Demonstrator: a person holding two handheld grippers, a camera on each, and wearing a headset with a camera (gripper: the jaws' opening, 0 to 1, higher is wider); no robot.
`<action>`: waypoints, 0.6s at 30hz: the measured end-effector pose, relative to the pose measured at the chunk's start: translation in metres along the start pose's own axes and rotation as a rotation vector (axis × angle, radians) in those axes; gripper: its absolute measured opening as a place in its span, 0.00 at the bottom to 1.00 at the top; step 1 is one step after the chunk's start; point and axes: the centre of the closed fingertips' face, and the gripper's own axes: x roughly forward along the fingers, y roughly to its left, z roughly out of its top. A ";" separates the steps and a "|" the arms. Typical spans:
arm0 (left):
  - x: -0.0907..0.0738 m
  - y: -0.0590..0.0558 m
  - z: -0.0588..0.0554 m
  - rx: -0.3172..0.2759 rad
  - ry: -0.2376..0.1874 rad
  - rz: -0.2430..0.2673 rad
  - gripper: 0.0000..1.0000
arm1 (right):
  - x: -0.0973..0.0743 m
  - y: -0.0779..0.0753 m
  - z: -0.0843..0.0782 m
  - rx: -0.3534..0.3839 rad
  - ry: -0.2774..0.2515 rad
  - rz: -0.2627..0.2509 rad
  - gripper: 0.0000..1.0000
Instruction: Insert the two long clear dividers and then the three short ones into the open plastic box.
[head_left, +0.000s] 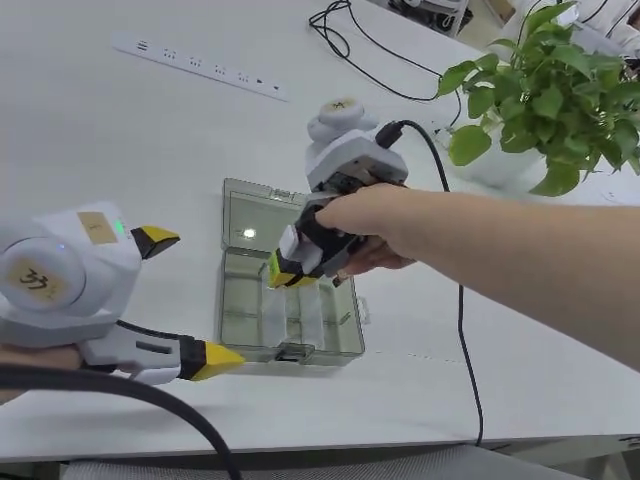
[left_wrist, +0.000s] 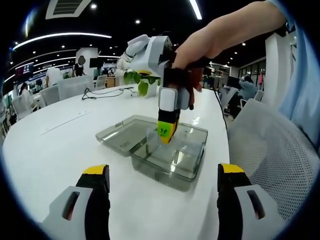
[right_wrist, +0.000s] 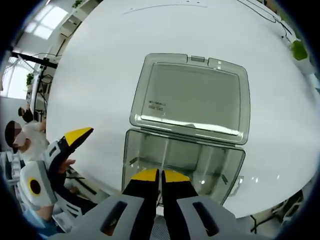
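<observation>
The open clear plastic box (head_left: 350, 345) lies on the white table, its lid (head_left: 255, 218) folded back flat. Several clear dividers stand inside it. A hand holds my right gripper (head_left: 290, 274) tips-down over the box's middle. In the right gripper view its jaws (right_wrist: 160, 175) are pressed together on a thin clear divider (right_wrist: 163, 159), seen edge-on and running down into the box (right_wrist: 135, 150). My left gripper (head_left: 190, 298) hangs open to the left of the box with nothing between its jaws. The left gripper view (left_wrist: 162, 172) looks at the box (left_wrist: 192, 172) and the right gripper (left_wrist: 166, 132).
A white power strip (head_left: 200, 65) lies at the back left. A potted plant (head_left: 545, 90) stands at the back right. A black cable (head_left: 462, 320) trails from the right gripper over the table's near edge. People and chairs fill the background.
</observation>
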 end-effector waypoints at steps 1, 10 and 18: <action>0.000 0.000 0.000 -0.001 0.000 0.001 0.91 | 0.001 0.000 0.001 -0.004 0.000 0.000 0.03; 0.001 -0.002 -0.001 -0.011 0.002 -0.001 0.90 | 0.009 -0.002 0.001 -0.038 0.008 -0.013 0.03; -0.001 -0.001 -0.001 -0.015 0.004 0.004 0.89 | 0.013 -0.001 -0.002 -0.066 0.011 -0.023 0.04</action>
